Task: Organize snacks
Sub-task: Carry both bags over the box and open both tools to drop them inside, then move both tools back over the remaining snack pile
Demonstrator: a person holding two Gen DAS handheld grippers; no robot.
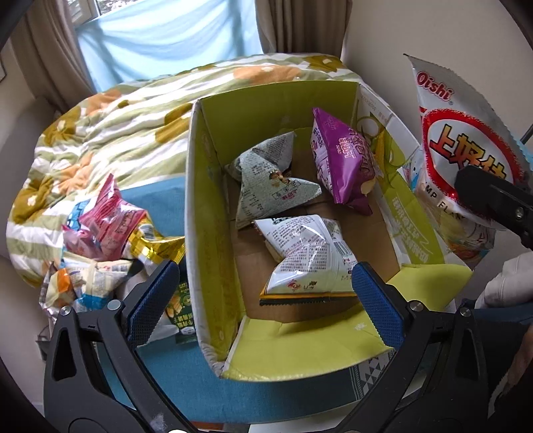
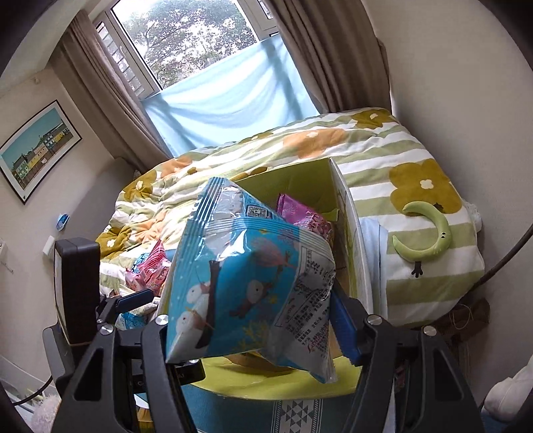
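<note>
Right tongs clamped on blue snack bag just above green box w/ purple pack inside.

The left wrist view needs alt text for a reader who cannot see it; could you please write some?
An open cardboard box with a green lining holds three snack bags: a purple one, a grey one and a white one. The open left hand-held gripper hovers over its near edge. More snack bags lie piled on the bed to the left.

I see a bedroom with beige walls. Daylight enters a window flanked by brown curtains, a pale blue cloth across its lower part. 1 framed picture hangs left; a floral quilt covers the bed.
</note>
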